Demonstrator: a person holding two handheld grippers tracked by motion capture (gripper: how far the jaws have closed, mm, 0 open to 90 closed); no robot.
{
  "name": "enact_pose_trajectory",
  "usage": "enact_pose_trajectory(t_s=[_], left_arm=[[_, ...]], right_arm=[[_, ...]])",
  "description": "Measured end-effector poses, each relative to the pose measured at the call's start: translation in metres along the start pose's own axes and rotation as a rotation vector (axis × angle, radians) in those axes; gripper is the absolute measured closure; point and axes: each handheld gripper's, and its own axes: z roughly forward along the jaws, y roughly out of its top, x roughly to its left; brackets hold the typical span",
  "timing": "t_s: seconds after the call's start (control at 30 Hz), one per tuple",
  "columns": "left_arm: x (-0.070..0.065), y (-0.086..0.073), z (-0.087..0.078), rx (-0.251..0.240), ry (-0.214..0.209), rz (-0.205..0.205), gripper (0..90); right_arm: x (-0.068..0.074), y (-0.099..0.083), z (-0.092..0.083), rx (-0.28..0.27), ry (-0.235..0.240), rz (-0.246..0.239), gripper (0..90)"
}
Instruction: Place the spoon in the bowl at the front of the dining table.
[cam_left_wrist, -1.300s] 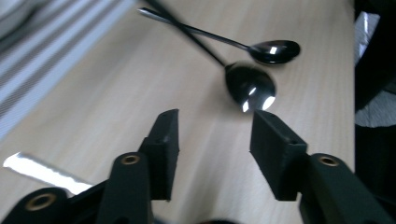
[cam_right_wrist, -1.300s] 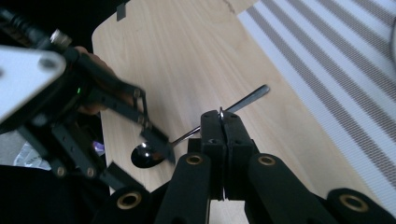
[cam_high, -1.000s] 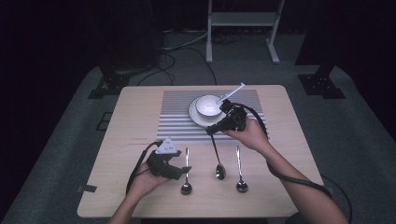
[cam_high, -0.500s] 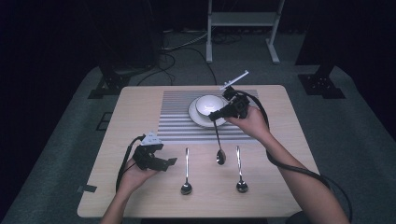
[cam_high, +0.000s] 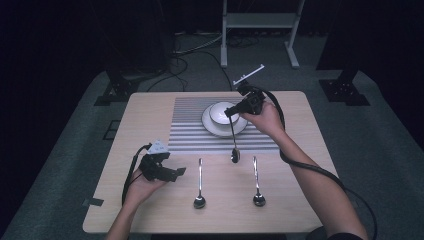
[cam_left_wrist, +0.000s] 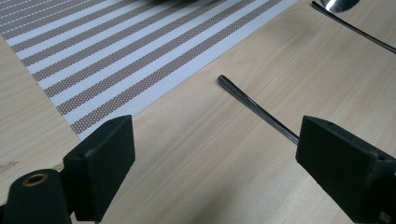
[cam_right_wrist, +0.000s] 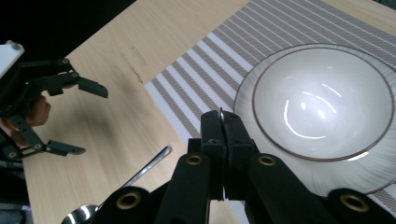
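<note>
The right gripper (cam_high: 231, 113) is clamped on the tip of a spoon's handle, and that held spoon (cam_high: 233, 142) hangs bowl-down over the near edge of the striped placemat (cam_high: 190, 135), just beside the plate and bowl. The left gripper (cam_high: 176, 172) hovers low over the wooden table (cam_high: 145, 115), its jaws spread wide with nothing between them; they have just been opening. In the left gripper view the handle of the left spoon (cam_left_wrist: 254, 106) runs under the far jaw.

By size: the table, then the placemat on it, then the white plate (cam_high: 210, 127) carrying the white bowl (cam_high: 223, 113), then two more spoons lying on bare wood, the left spoon (cam_high: 199, 185) and the right spoon (cam_high: 257, 182).

The held spoon looks to be thin polished metal: light, stiff and probably slippery, likely to swing or pivot from so narrow a pinch at the handle's end. A grip farther down the handle would probably steady it better.
</note>
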Motion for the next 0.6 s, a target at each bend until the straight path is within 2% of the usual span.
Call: enact_pose_trajectory(t_s=[0.23,0.6], left_arm=[[0.003,-0.001,0.000,-0.007,0.009,-0.016,9.0],[0.004,-0.002,0.001,-0.006,0.017,-0.017,8.6]], right_arm=[[-0.004,0.010,0.000,0.012,-0.027,0.010,88.5],[-0.012,0.029,0.003,0.008,-0.058,0.014,88.4]])
